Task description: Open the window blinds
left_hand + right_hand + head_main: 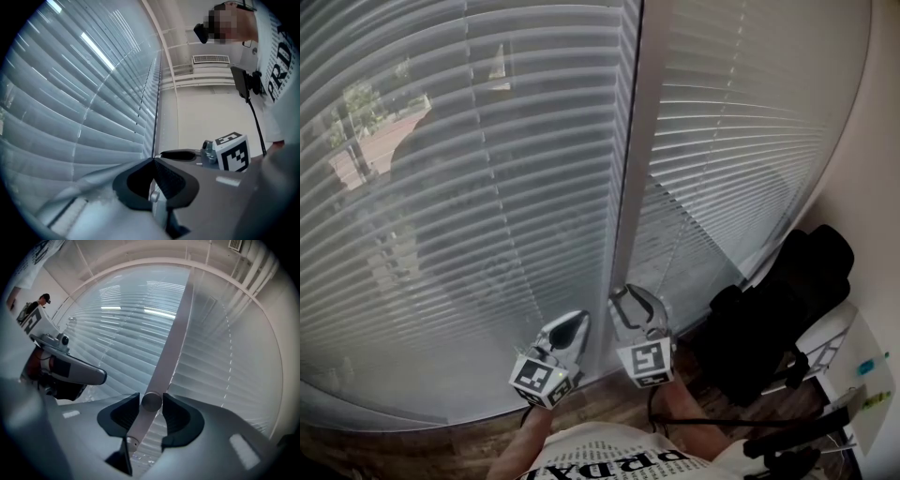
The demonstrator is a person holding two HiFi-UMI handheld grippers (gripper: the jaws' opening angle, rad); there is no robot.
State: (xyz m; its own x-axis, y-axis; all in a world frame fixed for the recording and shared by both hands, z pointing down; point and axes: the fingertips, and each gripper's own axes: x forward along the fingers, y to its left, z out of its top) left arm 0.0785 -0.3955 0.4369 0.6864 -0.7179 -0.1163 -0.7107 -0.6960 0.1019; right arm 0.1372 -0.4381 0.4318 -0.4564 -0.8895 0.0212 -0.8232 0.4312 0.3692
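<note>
Working at the window's bottom edge, beside the frame post [645,169] dividing the left blind [459,187] from the right blind [750,141]. Holding the left gripper [581,317] clenched on nothing, just beside the left blind's lowest slats [441,319]. Holding the right gripper [636,302] released, straddling a pale round-ended rod [151,401], probably the tilt wand, not pressing it. Seemingly sitting at the slat-tilting step, with slats lying nearly shut. Calling next for clamping the rod and rolling it until the slats are tipping level.
</note>
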